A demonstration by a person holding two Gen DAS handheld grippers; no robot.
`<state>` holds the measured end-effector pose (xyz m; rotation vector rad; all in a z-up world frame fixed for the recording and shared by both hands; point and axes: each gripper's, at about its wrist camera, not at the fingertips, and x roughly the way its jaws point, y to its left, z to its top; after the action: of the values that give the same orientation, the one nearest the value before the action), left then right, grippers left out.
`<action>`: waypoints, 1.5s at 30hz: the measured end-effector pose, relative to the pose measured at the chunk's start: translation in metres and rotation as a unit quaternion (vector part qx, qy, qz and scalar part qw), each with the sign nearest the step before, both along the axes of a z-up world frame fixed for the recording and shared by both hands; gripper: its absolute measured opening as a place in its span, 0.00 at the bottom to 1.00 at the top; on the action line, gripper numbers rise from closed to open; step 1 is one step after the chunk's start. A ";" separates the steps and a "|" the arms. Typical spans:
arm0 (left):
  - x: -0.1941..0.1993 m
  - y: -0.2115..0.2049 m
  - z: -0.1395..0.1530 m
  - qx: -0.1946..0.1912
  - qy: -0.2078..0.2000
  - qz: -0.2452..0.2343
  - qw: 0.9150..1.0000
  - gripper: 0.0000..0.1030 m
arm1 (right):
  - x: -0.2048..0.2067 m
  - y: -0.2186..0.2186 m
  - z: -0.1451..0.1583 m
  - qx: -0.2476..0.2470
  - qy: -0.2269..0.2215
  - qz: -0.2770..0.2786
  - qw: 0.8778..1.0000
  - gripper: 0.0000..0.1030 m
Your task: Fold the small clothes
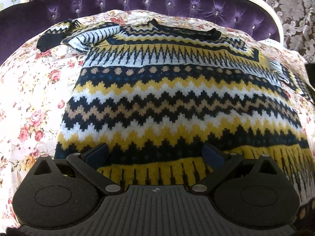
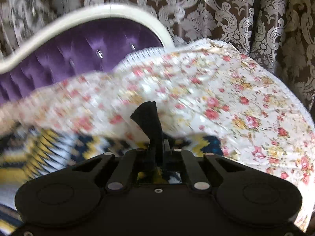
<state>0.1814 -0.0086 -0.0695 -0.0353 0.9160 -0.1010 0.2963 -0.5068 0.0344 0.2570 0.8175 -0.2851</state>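
A knitted sweater [image 1: 173, 98] with navy, yellow, white and tan zigzag bands lies flat on a floral bedspread [image 1: 33, 98], neck toward the headboard. Its left sleeve [image 1: 78, 33] is folded in near the collar. My left gripper [image 1: 155, 153] is open, its blue-padded fingers spread just above the yellow hem. My right gripper [image 2: 157, 147] is shut on a black cuff [image 2: 147, 116] of the sweater, which sticks up from between the jaws. The sweater's body [image 2: 39, 149] shows blurred at lower left in the right wrist view.
A purple tufted headboard [image 1: 157, 0] with a cream frame [image 2: 59, 25] stands behind the bed. Brown and silver damask curtains [image 2: 256, 19] hang at the right. The bedspread's fringed edge [image 2: 196, 45] runs along the far side.
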 end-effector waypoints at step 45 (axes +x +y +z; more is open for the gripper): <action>-0.010 0.004 0.013 -0.015 -0.005 -0.004 1.000 0.97 | 0.031 0.298 0.012 0.112 -0.080 0.313 0.940 0.85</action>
<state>0.1717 -0.0043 -0.0566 -0.0594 0.9040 -0.1228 0.3277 -0.2084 0.0469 0.2165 0.7300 0.4273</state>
